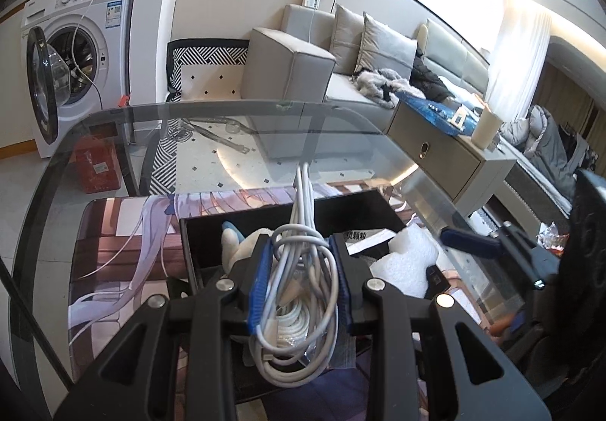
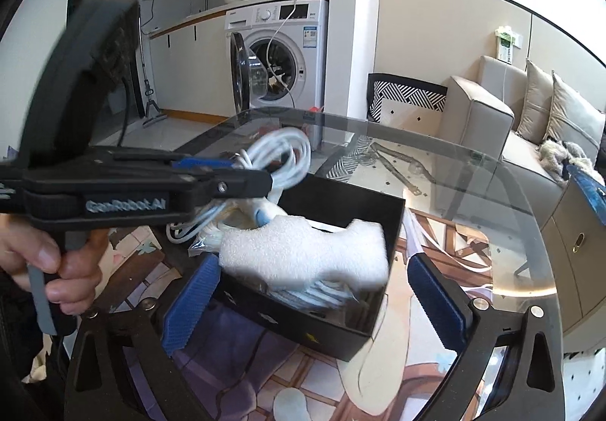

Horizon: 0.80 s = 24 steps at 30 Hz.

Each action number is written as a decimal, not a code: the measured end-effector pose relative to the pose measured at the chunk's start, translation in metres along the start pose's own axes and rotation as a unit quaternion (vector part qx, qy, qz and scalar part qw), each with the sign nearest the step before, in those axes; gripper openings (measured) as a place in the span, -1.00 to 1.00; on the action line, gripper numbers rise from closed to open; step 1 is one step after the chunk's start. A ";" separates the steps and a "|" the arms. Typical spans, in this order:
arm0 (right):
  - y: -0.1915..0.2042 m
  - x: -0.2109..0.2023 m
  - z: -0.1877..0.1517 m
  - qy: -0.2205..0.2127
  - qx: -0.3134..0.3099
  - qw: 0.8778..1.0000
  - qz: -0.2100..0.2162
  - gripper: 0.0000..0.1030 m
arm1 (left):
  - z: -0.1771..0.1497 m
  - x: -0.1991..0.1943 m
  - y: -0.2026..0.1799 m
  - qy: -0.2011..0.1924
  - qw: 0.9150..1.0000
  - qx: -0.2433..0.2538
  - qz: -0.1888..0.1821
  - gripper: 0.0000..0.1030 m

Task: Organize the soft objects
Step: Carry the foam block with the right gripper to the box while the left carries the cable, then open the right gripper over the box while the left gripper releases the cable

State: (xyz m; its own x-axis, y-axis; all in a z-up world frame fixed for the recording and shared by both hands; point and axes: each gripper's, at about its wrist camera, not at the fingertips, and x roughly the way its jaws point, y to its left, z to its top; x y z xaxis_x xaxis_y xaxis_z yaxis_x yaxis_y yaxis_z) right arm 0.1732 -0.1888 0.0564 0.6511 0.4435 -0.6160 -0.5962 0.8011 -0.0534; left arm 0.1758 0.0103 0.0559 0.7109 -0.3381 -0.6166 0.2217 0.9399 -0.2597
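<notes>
We find the left gripper clenched on a coiled white cable bundle, its blue pads pressing the coil from either side. The bundle hangs just above the near-left part of the black box, so the box lies directly below and slightly ahead of this claw. The bundle's long axis runs along the fingers, its looped end projecting forward over the box toward the far wall and its loose tail trailing back under the jaws. We judge the coming move to be a short descent and release into the box.

The right gripper stands released and holds nothing, its pads straddling the near side of the box. White foam lies inside the box against its right wall, just ahead of this claw, long axis across the box. A plush toy sits at the box's left side. The left hand is the nearer to finishing the placement
</notes>
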 end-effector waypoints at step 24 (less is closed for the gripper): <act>-0.009 -0.037 -0.026 -0.041 0.043 0.998 -0.003 0.99 | -0.041 -0.053 0.009 -0.044 0.995 0.024 0.085 1.00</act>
State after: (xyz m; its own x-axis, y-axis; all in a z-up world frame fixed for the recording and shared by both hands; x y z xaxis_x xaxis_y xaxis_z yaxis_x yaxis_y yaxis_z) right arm 0.1426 -0.2231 0.0591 0.6932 0.4665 -0.5494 -0.5515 0.8341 0.0124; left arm 0.1126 0.0342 0.0556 0.7965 -0.1705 -0.5801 0.1236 0.9851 -0.1198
